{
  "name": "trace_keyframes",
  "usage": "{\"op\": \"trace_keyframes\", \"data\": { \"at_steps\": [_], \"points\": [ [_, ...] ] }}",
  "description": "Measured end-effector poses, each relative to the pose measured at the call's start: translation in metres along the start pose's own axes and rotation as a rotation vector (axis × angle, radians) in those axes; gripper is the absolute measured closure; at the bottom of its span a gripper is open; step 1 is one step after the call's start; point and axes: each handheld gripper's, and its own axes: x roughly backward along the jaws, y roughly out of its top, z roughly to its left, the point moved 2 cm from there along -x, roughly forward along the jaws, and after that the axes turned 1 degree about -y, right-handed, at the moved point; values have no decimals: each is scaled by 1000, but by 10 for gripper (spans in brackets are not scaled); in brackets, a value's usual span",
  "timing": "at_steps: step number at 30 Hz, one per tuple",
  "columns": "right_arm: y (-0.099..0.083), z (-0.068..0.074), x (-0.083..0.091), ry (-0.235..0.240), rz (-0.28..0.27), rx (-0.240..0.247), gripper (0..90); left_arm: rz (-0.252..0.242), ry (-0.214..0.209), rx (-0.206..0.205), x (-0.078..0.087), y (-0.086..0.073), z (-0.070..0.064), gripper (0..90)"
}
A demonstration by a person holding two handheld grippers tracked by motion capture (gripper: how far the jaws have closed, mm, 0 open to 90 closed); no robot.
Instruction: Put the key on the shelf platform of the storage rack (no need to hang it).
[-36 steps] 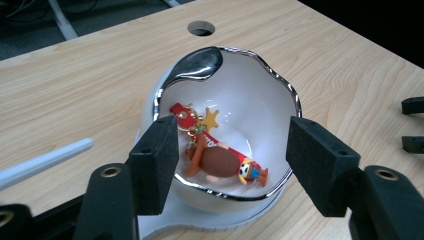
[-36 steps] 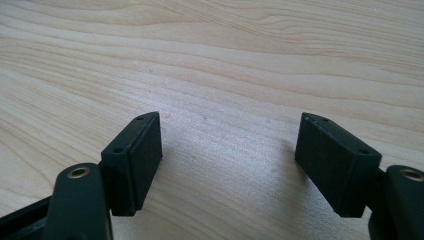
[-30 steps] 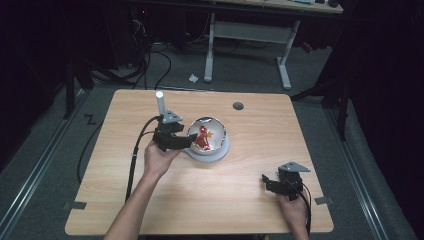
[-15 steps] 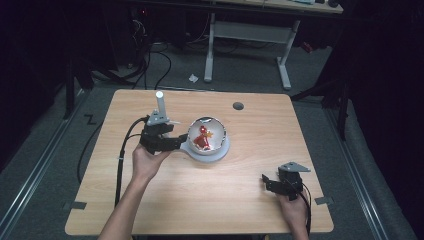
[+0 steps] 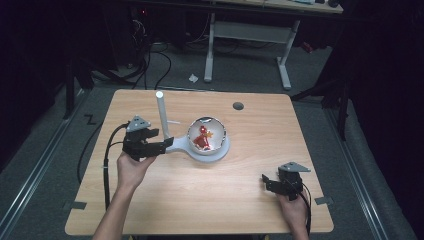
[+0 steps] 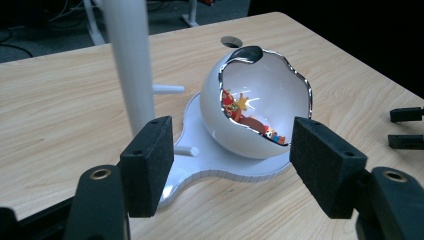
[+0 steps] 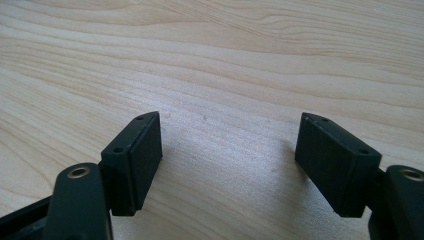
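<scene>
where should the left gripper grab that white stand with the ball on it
Best guess: the flat narrow end of the white stand, coming in low from the pole side, as the left gripper now faces it. The plate is thin there and fits between the open jaws. The ball is too wide and smooth, and the upright pole would give leverage to tip it.

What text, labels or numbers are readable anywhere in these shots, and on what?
None readable: no lettering on the white egg-shaped shell, its white base, the white post, the table, the left gripper or the right gripper. Coloured figures inside the shell carry no legible marks.
</scene>
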Motion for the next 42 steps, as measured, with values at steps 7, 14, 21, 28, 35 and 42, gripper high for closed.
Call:
{"op": "trace_keyframes", "data": {
  "at_steps": [7, 14, 21, 28, 35, 42],
  "points": [
    [0, 0, 0, 0, 0, 0, 271, -16, 14, 30, 14, -8, 8, 342],
    [0, 0, 0, 0, 0, 0, 271, -31, 30, 44, 25, -14, 13, 341],
    [0, 0, 0, 0, 0, 0, 271, -39, 46, 53, 35, -20, 17, 340],
    [0, 0, 0, 0, 0, 0, 271, -49, 56, 58, 44, -24, 19, 340],
    [0, 0, 0, 0, 0, 0, 271, -51, 63, 75, 50, -30, 22, 338],
    [0, 0, 0, 0, 1, 0, 271, -62, 73, 88, 57, -35, 24, 338]
  ]
}}
